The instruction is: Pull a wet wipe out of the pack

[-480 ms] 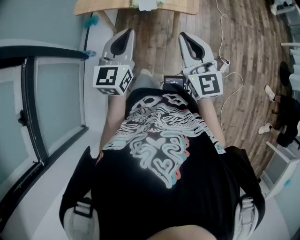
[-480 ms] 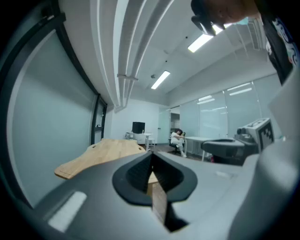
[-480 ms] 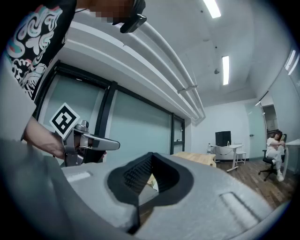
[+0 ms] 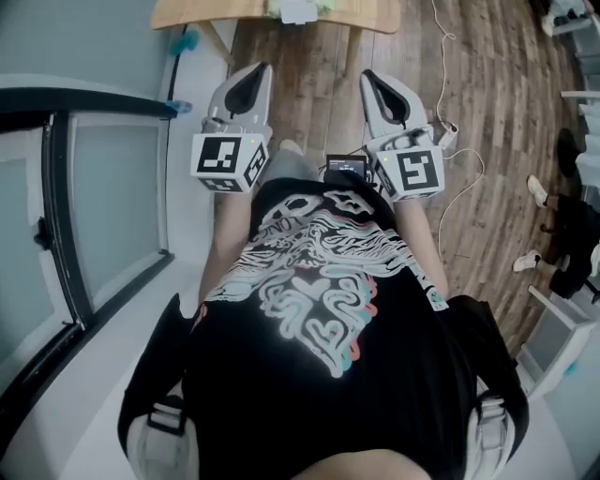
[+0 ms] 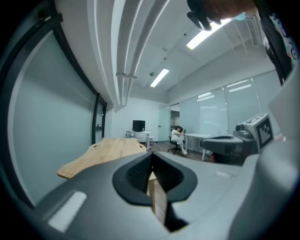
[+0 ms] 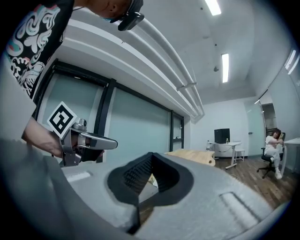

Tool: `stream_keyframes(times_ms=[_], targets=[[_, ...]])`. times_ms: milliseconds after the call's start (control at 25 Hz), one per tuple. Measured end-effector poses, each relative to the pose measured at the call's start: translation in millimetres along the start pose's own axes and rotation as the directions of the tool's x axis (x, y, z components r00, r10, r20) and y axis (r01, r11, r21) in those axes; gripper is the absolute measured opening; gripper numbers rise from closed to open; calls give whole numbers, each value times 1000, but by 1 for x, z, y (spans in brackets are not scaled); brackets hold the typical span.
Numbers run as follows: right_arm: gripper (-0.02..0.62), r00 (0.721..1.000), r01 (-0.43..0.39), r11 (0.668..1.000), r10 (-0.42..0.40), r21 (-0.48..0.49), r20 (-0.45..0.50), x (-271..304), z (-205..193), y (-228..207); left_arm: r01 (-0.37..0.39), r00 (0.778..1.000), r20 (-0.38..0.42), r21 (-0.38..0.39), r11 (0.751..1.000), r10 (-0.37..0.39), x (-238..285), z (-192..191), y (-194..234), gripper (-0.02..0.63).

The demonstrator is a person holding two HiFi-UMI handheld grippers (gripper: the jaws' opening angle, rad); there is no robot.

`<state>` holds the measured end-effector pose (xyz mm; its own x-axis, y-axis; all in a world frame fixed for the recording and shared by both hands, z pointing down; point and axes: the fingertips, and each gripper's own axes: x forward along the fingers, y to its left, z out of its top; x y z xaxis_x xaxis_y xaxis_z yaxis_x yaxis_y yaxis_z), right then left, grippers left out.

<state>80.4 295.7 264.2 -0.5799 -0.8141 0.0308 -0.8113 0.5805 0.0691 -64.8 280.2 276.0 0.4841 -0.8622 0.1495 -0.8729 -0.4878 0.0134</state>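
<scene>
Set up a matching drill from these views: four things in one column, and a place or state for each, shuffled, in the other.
Things:
1. left gripper
2. light wooden table
3. thin white cable
4. black T-shirt with a white swirl print

Places or states:
A. lying on the brown plank floor
B. worn, filling the lower head view
C. jaws shut, nothing between them
D. at the top edge of the head view

Pairs: 1-C, 2-D, 3-A, 4-B.

I see the table (image 4: 202,13) at 12 o'clock, beyond both claws. My left claw (image 4: 251,73) and right claw (image 4: 371,77) sit side by side, apart, above the floor (image 4: 314,66). A glass partition (image 4: 112,187) stands at 9 o'clock, and a cable (image 4: 466,155) lies on the floor at 2 o'clock.
</scene>
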Motion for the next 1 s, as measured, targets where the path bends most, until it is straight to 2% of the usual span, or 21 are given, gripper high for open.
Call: stream_keyframes(times_ms=[160, 280, 520, 640, 720, 800, 1000], targets=[[-2, 1000, 12, 998, -12, 58, -8, -7, -6, -8, -7, 1000, -14, 30, 1000, 8, -2, -4, -6, -11], [-2, 1000, 13, 998, -13, 62, -8, -13, -5, -10, -23, 1000, -9, 45, 999, 24, -6, -3, -8, -11], [-2, 998, -12, 987, 2, 160, 59, -26, 1, -15, -42, 999, 2, 57, 998, 42, -15, -1, -15, -11], [-2, 999, -18, 988, 12, 152, 40, -26, -1, -15, -33, 999, -4, 36, 999, 34, -16, -2, -16, -11], [-2, 1000, -17, 990, 13, 143, 25, -26, -3, -15, -4, 1000, -9, -20, 1000, 4, -15, -2, -18, -11], [-2, 1000, -14, 991, 12, 133, 16, -26, -5, -17, -5, 1000, -7, -63, 998, 4, -13, -2, -16, -11], [-2, 999, -28, 993, 22, 118, 47, -26, -1, -22, -47, 999, -7, -26, 999, 46, -7, 0, -9, -11]])
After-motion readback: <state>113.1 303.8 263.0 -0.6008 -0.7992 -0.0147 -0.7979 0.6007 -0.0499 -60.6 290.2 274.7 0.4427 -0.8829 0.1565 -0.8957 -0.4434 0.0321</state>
